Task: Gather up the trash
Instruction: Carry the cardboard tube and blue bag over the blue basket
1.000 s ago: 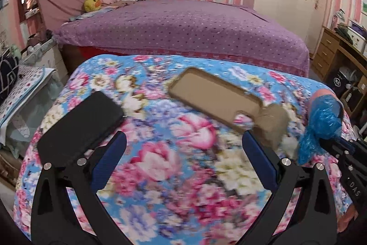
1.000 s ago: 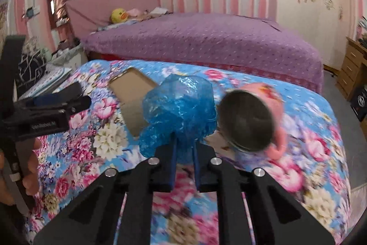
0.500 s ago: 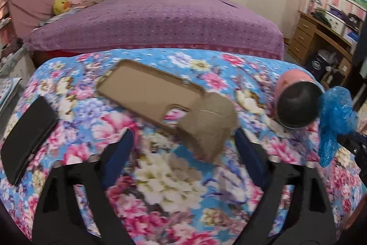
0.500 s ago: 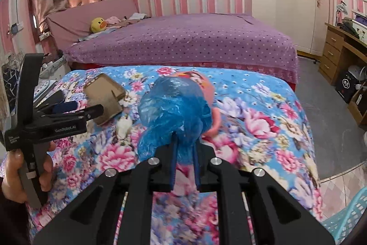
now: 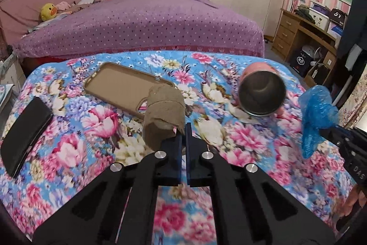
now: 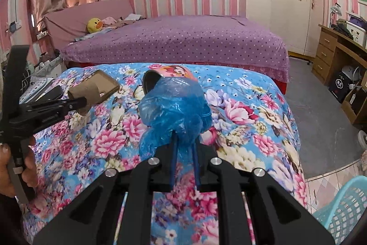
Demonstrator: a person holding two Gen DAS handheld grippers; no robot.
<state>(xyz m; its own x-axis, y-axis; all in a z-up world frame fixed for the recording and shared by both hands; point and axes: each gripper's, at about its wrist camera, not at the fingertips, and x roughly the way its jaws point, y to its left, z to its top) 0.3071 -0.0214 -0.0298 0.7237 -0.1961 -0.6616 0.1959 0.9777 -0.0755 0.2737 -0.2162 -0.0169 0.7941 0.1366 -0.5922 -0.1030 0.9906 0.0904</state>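
While the left tool (image 5: 183,130) pinches a cardboard tube (image 5: 164,116), the right tool (image 6: 184,141) clamps crinkled blue plastic (image 6: 174,109).

Count from my two wrist cameras: single items throughout, two grippers.

I tally one cardboard tube (image 5: 164,115) at frame centre, pinched by my left gripper (image 5: 183,130); one crumpled blue plastic bag (image 6: 174,107) at centre of the right view, pinched by my right gripper (image 6: 184,141); one brown phone case (image 5: 125,87) left of centre; one black phone (image 5: 25,130) at the left edge; one pink cup (image 5: 261,93) lying on its side, right of centre; one floral cloth (image 5: 240,137) under them all; one yellow duck toy (image 5: 47,12) upper left; one teal basket (image 6: 344,210) lower right; one purple bed (image 6: 183,38).
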